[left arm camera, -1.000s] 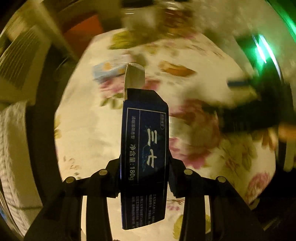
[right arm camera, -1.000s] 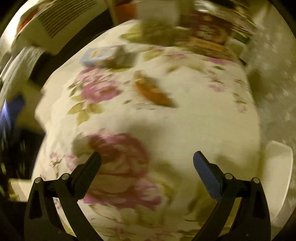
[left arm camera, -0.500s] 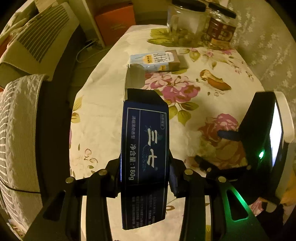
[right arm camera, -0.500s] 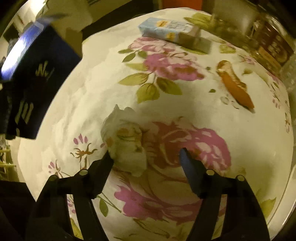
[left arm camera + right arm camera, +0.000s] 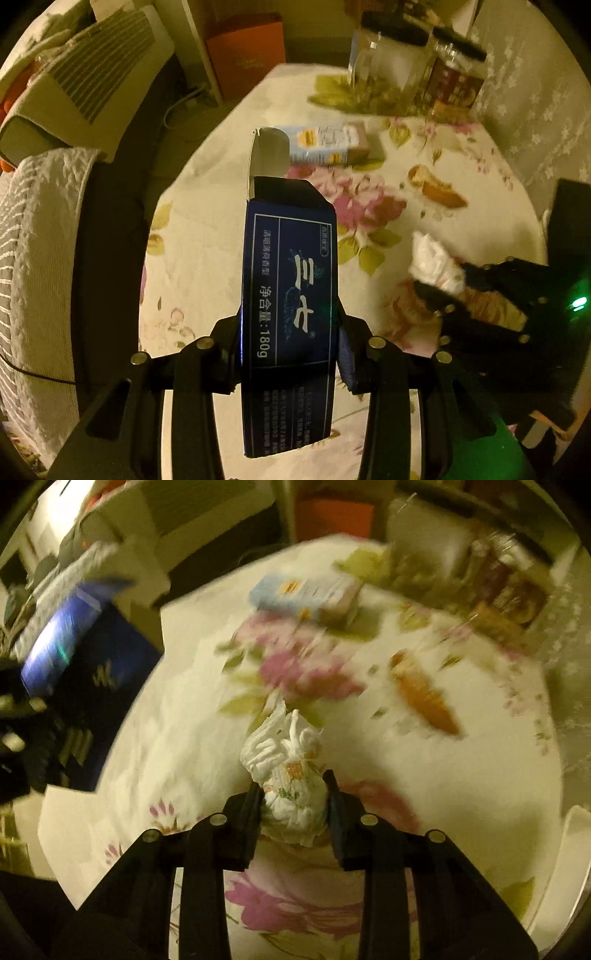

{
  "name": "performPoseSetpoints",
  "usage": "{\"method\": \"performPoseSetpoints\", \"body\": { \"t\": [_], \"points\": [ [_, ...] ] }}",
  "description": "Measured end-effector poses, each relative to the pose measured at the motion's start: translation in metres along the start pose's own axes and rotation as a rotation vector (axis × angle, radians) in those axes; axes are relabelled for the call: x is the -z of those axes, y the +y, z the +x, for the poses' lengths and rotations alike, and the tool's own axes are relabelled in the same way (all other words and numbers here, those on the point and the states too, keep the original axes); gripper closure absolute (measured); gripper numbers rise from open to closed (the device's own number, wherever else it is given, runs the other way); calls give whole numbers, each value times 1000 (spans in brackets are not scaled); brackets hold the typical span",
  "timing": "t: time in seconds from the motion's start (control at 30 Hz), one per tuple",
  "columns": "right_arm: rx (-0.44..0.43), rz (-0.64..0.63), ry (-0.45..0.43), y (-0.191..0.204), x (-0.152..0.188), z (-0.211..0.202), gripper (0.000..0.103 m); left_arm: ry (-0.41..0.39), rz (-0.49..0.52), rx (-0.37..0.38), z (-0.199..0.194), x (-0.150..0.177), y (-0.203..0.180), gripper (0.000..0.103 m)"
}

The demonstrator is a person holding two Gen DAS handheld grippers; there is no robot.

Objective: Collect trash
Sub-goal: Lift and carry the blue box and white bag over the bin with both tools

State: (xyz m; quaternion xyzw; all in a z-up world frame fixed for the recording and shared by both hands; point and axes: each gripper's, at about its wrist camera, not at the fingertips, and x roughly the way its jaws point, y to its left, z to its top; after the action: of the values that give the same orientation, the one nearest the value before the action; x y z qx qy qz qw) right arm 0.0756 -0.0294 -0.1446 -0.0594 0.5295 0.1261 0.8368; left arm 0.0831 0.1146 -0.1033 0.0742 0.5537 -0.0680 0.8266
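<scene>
My left gripper (image 5: 290,332) is shut on a dark blue toothpaste box (image 5: 290,280) with its end flap open, held above the floral table. My right gripper (image 5: 293,797) is shut on a crumpled white tissue (image 5: 288,764) and holds it just above the tablecloth; the tissue also shows in the left wrist view (image 5: 436,264). A light blue carton (image 5: 325,144) lies on its side at the far middle of the table. An orange peel (image 5: 439,188) lies to its right. The blue box shows blurred at the left in the right wrist view (image 5: 92,657).
Two glass jars (image 5: 388,74) stand at the table's far edge. An orange box (image 5: 247,51) stands on the floor beyond. A striped cushion (image 5: 96,81) and a sofa arm (image 5: 33,258) are on the left. The floral tablecloth (image 5: 461,775) covers the round table.
My right gripper closed on the tissue, which lay between its open fingers half a second ago, and lifted it. My left gripper still holds the blue box.
</scene>
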Motion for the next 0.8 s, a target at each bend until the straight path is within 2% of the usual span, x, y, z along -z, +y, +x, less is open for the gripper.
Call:
{"method": "performPoseSetpoints", "body": {
  "t": [0.17,0.3,0.4,0.53,0.8],
  "points": [
    [58,68,-131,-22,-10,-38,73,-108,-71,33,-15,-7,-12,63],
    [131,112,-221,-39,-12,-60,73,-196,-42,-14,-22,-8,-36,63],
    [174,130,-267,-52,-11,-69,73,-264,-56,-7,-30,-10,-48,63],
    [198,169,-297,-69,-5,-77,73,-340,-59,-16,-41,-13,-62,63],
    [236,228,-317,-98,9,-90,72,-372,-41,-6,-43,-18,-90,63]
  ]
}}
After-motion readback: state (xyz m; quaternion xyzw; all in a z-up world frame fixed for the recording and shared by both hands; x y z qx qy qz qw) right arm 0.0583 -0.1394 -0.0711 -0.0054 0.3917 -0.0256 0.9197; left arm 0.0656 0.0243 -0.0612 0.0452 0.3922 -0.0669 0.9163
